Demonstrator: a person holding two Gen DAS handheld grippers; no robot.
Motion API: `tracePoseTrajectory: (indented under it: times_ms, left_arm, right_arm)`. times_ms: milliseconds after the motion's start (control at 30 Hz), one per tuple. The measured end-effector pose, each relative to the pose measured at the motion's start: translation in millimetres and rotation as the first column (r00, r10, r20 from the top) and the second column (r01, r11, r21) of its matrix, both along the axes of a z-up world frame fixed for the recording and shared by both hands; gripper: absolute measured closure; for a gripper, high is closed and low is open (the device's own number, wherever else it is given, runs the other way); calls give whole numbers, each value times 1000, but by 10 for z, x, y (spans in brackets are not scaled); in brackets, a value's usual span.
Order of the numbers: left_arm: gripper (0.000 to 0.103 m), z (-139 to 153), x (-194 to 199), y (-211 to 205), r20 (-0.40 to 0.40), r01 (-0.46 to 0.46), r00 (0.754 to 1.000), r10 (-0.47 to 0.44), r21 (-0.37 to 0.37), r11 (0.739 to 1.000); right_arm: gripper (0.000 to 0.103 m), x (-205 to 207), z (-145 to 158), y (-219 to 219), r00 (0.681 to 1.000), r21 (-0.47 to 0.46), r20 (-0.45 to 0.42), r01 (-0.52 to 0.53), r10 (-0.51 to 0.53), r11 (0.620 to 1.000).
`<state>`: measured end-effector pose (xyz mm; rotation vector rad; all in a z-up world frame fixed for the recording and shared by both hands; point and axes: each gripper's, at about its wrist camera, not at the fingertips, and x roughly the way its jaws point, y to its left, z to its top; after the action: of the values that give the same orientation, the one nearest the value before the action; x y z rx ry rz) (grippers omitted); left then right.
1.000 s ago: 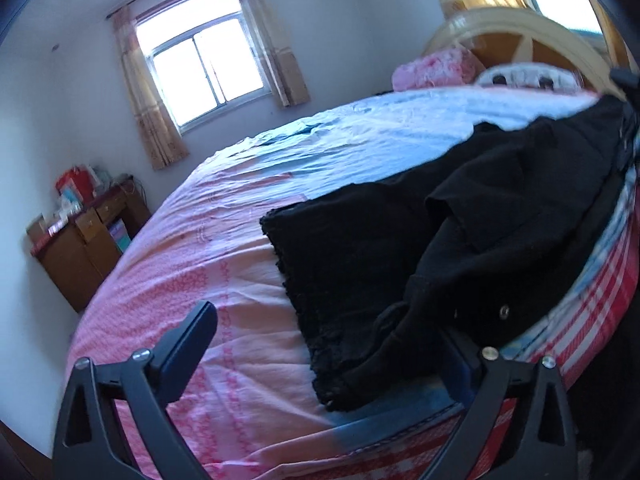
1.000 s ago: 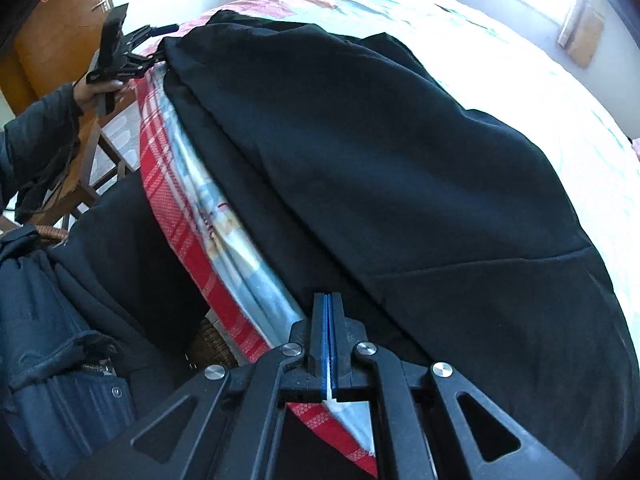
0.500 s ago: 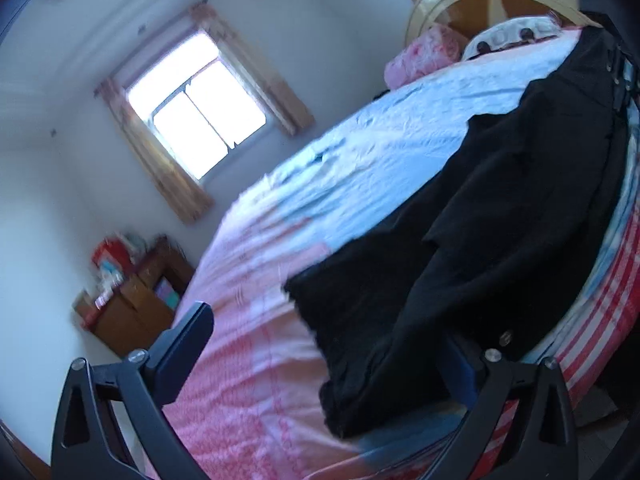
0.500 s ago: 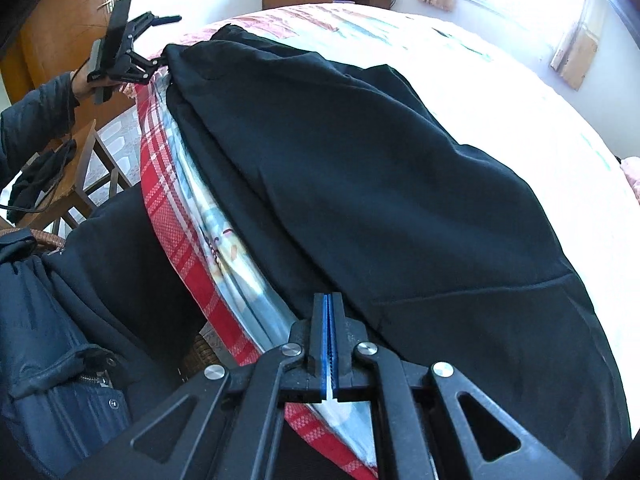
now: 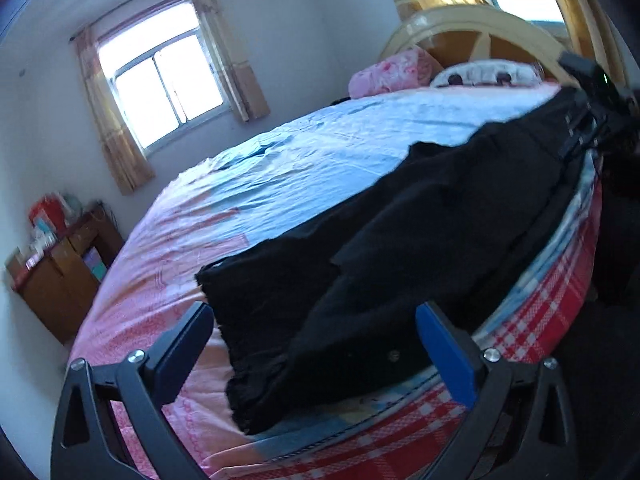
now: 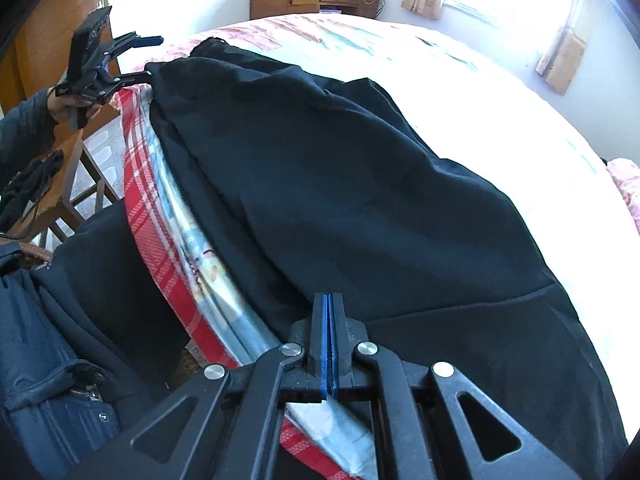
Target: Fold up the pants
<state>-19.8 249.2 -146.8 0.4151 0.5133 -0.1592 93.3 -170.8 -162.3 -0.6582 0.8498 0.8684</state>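
Both grippers are ours: the left gripper (image 5: 316,344) has its jaws spread wide near the hem end of the black pants (image 6: 360,184), pads touching nothing. Our right gripper (image 6: 329,340) is pressed fully together at the pants' near edge; whether cloth is pinched we cannot tell. We see the pants lying lengthwise along the bed (image 5: 304,160) edge, over pink-and-blue sheets.

Left tongs (image 5: 312,344) spread wide, held in hand (image 6: 64,106); right tongs (image 6: 329,320) pressed together, angled down.
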Motion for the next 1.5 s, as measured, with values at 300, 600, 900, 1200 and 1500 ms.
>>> tracePoseTrajectory:
  times_ms: [300, 600, 900, 1200, 1500]
  left_arm:
    - [0, 151, -13, -590, 31, 134, 991, -131, -107, 985]
    - [0, 13, 168, -754, -30, 95, 994, -104, -216, 972]
    - [0, 47, 163, -655, -22, 57, 997, -69, -338, 939]
    - [0, 35, 206, -720, -33, 49, 997, -65, -366, 929]
    - [0, 100, 230, -755, -25, 61, 997, -77, -400, 915]
  right_arm:
    - [102, -80, -193, 247, 996, -91, 32, -81, 84, 993]
    - [100, -100, -175, 240, 996, -83, 35, -80, 83, 993]
    - [68, -4, -105, 211, 998, -81, 51, -34, 38, 996]
    - [92, 22, -164, 254, 998, -90, 30, -43, 46, 995]
    - [101, -165, 50, 118, 998, -55, -31, -63, 61, 996]
